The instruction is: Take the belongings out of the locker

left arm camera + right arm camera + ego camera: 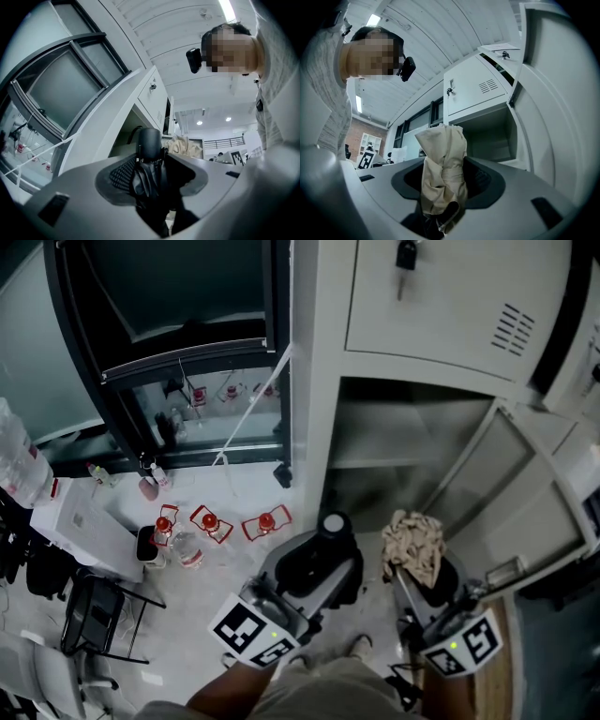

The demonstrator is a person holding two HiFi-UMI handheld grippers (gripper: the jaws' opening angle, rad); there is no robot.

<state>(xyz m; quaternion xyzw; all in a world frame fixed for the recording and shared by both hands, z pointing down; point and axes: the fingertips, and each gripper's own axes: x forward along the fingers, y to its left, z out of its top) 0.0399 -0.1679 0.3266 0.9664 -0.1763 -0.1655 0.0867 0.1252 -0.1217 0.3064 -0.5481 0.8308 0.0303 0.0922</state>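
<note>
Left gripper (pixel 314 570) — jaws partly apart, clamped on a black folded umbrella (pixel 332 526) | right gripper (pixel 429 585) — jaws partly apart, clamped on a bunched beige cloth (pixel 413 542) | both items outside, just before the open locker (pixel 412 442).

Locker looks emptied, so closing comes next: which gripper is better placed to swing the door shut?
Right, probably: the open door hangs beside the right gripper, though it grips the beige cloth.
</note>
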